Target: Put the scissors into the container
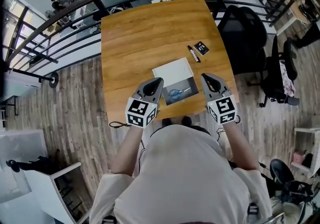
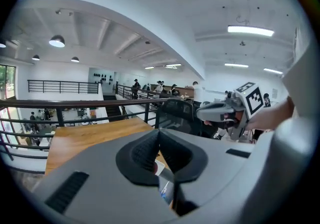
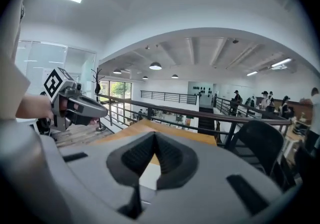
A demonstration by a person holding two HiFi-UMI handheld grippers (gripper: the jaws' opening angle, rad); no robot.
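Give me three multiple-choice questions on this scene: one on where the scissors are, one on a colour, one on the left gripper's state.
1. Where are the scissors?
A. beside the marker
B. inside the white container
C. in the right gripper

2. What colour are the scissors' handles?
A. red
B. yellow
C. blue

3. The left gripper is:
A. shut and empty
B. clamped on the scissors
C. wide open

Answers: B, they lie on the container's bottom; C, blue shows in the head view; A, its jaws meet with nothing between them.

Your count, centre of frame
You hold a left gripper [image 1: 159, 82] and a right gripper [image 1: 204, 76]; one table [image 1: 150, 33] carries one container [image 1: 172, 70], one scissors [image 1: 180, 93], one marker [image 1: 193, 53] and one black card [image 1: 201, 48].
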